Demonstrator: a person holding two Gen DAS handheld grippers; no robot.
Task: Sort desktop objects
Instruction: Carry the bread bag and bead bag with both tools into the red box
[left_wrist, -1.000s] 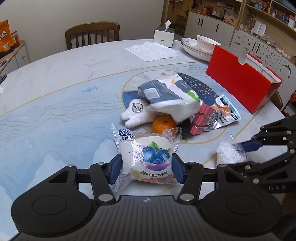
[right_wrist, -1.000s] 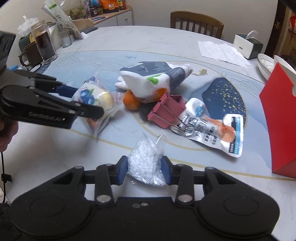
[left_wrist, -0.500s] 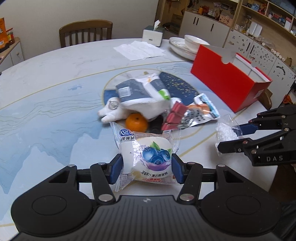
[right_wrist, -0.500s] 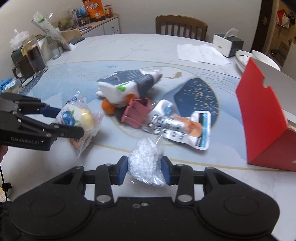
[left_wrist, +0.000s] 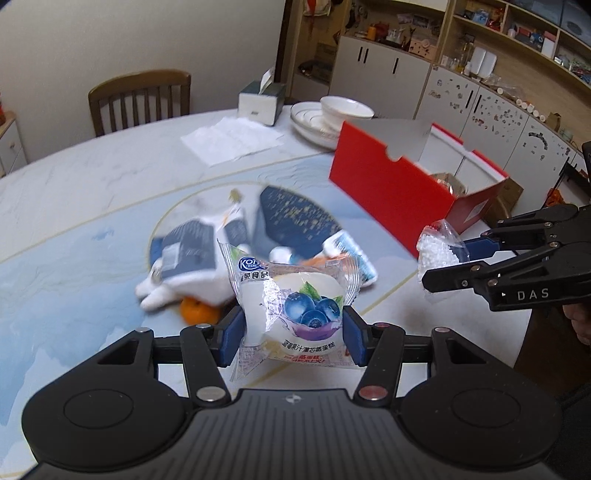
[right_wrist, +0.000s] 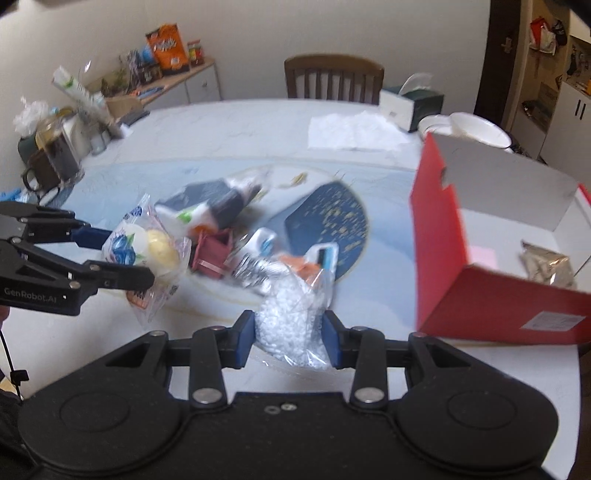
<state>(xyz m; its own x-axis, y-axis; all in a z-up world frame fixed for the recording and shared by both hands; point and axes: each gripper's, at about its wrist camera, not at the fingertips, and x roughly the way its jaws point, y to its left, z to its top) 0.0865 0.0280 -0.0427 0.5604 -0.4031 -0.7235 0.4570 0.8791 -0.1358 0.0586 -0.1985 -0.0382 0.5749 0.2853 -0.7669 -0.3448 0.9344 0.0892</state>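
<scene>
The blueberry cake packet (left_wrist: 295, 314) sits pinched between the blue pads of the left claw (left_wrist: 293, 334), lifted off the tabletop (left_wrist: 74, 206), with its crinkled wrapper edges sticking out above and below the pads. The small clear bag of white granules (right_wrist: 291, 317) is clamped the same way in the right claw (right_wrist: 290, 332), also clear of the surface. Both hang near the front of the tabletop, the granule bag to the right of the packet and nearer the open red box (right_wrist: 476, 266), which stands at the right edge and already has a brownish pouch (right_wrist: 546, 264) lying in it.

The step in hand looks like carrying both loads to that box. To do it well, bring each claw over the tall left wall of the box, not into it, since the loose plastic hanging below could catch on the notched rim. The right claw is closer, so it should probably go in first while the left waits clear beside it. Let go low inside the box, away from the pouch.

Left behind in the middle of the tabletop are a white and navy soft toy (left_wrist: 184, 269), a mandarin (left_wrist: 199, 310), a red binder clip (right_wrist: 212, 254) and a printed snack pouch (right_wrist: 295, 258).
</scene>
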